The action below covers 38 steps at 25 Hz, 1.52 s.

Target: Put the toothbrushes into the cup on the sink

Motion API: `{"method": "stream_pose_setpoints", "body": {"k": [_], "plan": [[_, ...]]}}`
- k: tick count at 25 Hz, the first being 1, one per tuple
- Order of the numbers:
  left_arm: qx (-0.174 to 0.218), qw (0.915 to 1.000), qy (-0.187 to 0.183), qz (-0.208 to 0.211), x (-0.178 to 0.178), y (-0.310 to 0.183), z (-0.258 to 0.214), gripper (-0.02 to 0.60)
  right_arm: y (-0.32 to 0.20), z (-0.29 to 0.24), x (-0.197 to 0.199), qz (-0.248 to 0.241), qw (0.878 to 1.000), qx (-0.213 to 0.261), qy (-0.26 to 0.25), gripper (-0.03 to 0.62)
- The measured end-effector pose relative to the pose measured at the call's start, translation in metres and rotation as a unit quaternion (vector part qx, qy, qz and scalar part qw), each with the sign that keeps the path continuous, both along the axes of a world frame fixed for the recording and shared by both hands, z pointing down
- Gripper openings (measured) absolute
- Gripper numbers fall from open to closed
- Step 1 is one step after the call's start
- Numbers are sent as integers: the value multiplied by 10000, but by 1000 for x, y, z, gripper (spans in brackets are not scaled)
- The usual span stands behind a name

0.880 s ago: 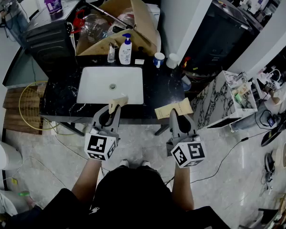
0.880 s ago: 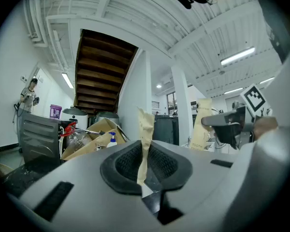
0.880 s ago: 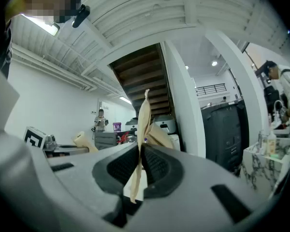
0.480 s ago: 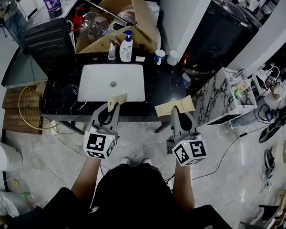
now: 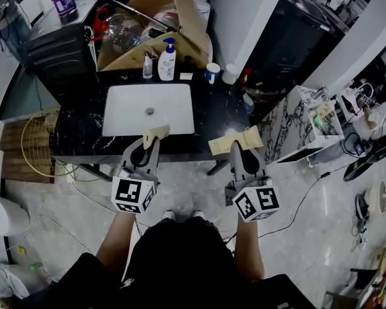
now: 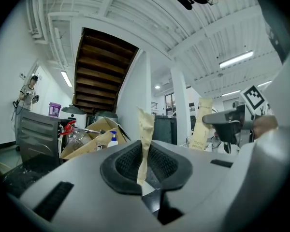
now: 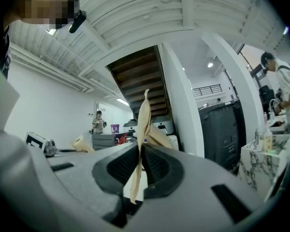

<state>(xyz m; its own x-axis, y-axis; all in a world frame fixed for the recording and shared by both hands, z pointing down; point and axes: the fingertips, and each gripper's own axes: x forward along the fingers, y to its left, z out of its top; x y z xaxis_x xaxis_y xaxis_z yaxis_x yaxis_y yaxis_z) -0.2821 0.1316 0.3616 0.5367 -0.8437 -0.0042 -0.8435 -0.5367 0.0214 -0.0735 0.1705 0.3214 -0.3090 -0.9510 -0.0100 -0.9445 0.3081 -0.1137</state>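
Left gripper [image 5: 153,144] clamping packet [image 5: 158,133], right gripper [image 5: 235,149] likewise

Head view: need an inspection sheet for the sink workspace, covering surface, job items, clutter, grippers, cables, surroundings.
Surface: black counter, white sink set into it.
Job's things: left packet and right packet, paper toothbrush packs; blue-and-white cup and white cup at counter's back right.
Clutter: soap pump bottle, open cardboard box behind sink.
Grippers: left gripper and right gripper each shut on its packet.
Cables: yellow coil on floor left; black cable on floor right.
Surroundings: marble-pattern cabinet right; person far left.
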Motion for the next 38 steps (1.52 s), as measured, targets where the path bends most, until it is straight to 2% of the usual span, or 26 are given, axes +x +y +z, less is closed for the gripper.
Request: {"method": "stream_pose_setpoints", "body": {"k": [12, 18, 24, 38], "plan": [[-73, 9999, -46, 61, 31, 1, 9, 32, 4, 6, 36, 119, 9999, -13, -53, 25], [-100, 9999, -94, 31, 81, -3, 9, 32, -2, 7, 82, 49, 9999, -45, -155, 25], [-132, 9998, -121, -14, 129, -7, 7, 32, -14, 4, 131, 6, 10000, -55, -50, 25], [-2, 9993, -250, -264, 192, -18, 0, 32, -37, -2, 194, -309, 9994, 86, -95, 25]]}}
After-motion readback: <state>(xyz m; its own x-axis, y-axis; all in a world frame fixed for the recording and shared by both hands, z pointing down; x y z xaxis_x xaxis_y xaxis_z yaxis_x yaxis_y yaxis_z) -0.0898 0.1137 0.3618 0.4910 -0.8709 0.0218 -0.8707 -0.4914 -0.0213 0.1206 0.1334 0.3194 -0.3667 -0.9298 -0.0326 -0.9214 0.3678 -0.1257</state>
